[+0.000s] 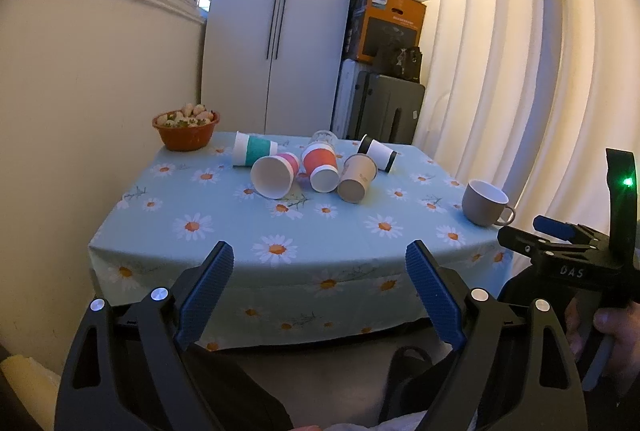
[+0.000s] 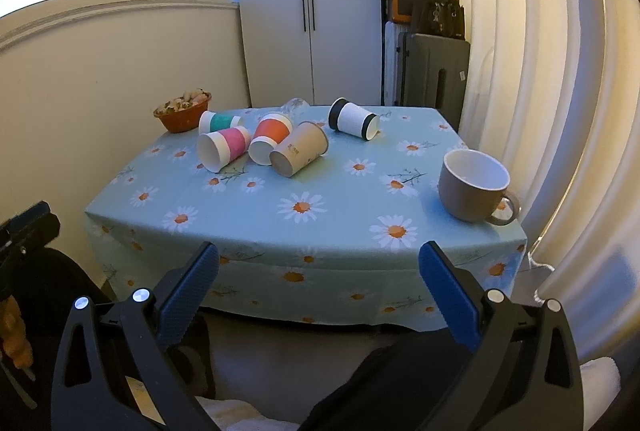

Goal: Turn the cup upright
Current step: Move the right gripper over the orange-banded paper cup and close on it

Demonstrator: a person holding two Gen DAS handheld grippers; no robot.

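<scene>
2 hand-held grippers (image 1: 320, 267) (image 2: 319, 269) spread, empty | L view only — R unit's green LED (image 1: 628, 182)

The tablecloth (image 2: 340, 187) is pale blue-green, printed with white daisies with orange centres and thin dark sprigs. The mug (image 2: 472, 187) is grey-brown outside and white inside. Among the paper cups, the teal-banded cup (image 2: 220, 122) is white with a teal band, the pink-banded cup (image 2: 224, 147) white with a pink band, the orange-banded cup (image 2: 270, 135) white with an orange-red band, the kraft cup (image 2: 300, 149) plain tan with small print, and the black-rimmed cup (image 2: 354, 119) white with black ends. The bowl (image 2: 182, 117) is orange-brown. Both grippers, left gripper (image 1: 320, 263) and right gripper (image 2: 320, 263), are black with blue ribbed pads
</scene>
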